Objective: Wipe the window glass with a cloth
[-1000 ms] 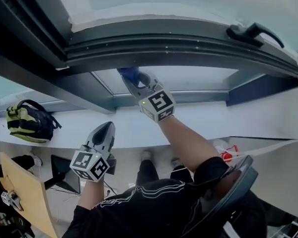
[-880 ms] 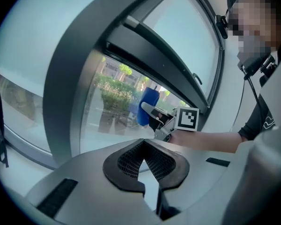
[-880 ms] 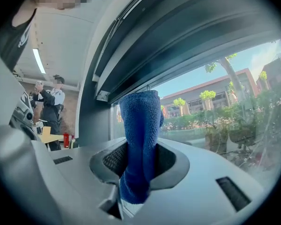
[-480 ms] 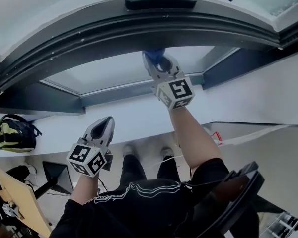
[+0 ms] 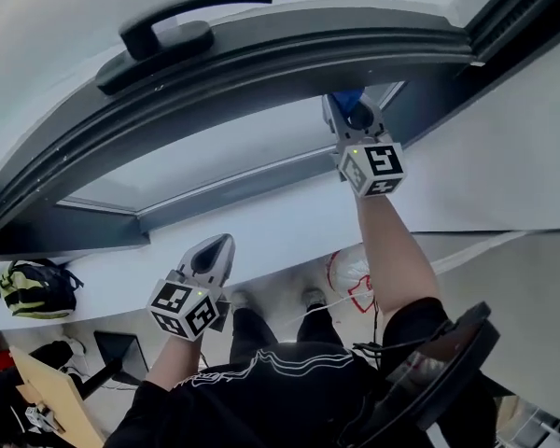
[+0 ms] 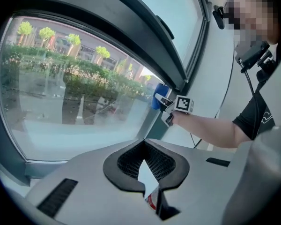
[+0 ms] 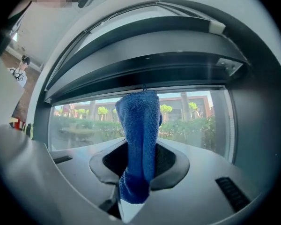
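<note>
My right gripper [image 5: 347, 112] is shut on a blue cloth [image 5: 346, 98] and holds it against the lower window glass [image 5: 224, 152], at the pane's top right corner under the dark frame. In the right gripper view the cloth [image 7: 139, 135] stands up from between the jaws of the right gripper [image 7: 133, 198], its top touching the glass [image 7: 192, 121]. My left gripper [image 5: 219, 248] hovers over the white sill, shut and holding nothing. The left gripper view looks past the left gripper [image 6: 152, 198] to the glass [image 6: 70, 93] and, far off, the right gripper [image 6: 163, 103] with the cloth [image 6: 158, 97].
A black window handle [image 5: 177, 28] sits on the upper sash. The white sill [image 5: 280, 222] runs below the pane. A green and black backpack [image 5: 33, 287] lies on it at the far left. A red-and-white bag [image 5: 350, 273] and a chair [image 5: 439, 362] are below.
The right gripper has carried the cloth rightward along the top of the lower pane to its right corner. The left gripper has stayed over the sill.
</note>
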Demonstrator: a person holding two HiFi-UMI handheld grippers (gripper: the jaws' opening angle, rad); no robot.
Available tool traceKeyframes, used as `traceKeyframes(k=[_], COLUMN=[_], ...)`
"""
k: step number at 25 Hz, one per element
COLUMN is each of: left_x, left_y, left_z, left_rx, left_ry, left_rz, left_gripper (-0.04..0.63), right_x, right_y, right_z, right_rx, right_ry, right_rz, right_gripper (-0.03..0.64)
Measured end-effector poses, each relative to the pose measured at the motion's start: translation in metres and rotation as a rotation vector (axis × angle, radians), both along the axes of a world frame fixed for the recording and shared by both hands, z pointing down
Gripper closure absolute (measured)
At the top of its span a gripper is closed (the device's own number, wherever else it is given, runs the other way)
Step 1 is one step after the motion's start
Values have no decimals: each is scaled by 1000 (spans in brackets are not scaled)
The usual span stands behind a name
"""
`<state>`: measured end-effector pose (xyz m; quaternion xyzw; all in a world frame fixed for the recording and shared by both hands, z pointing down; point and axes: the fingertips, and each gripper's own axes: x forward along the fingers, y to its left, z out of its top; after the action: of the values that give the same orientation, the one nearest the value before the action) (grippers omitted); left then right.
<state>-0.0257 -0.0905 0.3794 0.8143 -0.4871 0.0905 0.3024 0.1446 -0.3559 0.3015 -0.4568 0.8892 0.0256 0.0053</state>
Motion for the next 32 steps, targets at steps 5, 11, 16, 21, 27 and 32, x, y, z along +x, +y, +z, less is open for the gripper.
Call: traceKeyframes(k=[5, 11, 16, 21, 27, 32], left_x=[36, 56, 63, 63, 60, 14], left_y=[-10, 0, -4, 0, 15, 38], left_z=[1, 16, 20, 40, 73, 94], left_rx=[1, -41, -29, -35, -65, -85], left_ry=[-6, -40, -39, -12, 2, 28], left_rz=[31, 27, 25, 2, -26, -78], left_gripper=[589, 589, 589, 589, 589, 589], right_x=[64, 103, 127, 137, 94, -24], right_y=[-25, -39, -26, -18, 14, 75], right_z=[-2, 3, 23, 64, 110, 144], right_rx=[28, 37, 33, 2, -22, -62], right_ry=[12, -21, -57, -28, 27, 26], right_rz=[103, 181, 226, 239, 122, -73], right_gripper=[518, 518, 518, 518, 518, 518])
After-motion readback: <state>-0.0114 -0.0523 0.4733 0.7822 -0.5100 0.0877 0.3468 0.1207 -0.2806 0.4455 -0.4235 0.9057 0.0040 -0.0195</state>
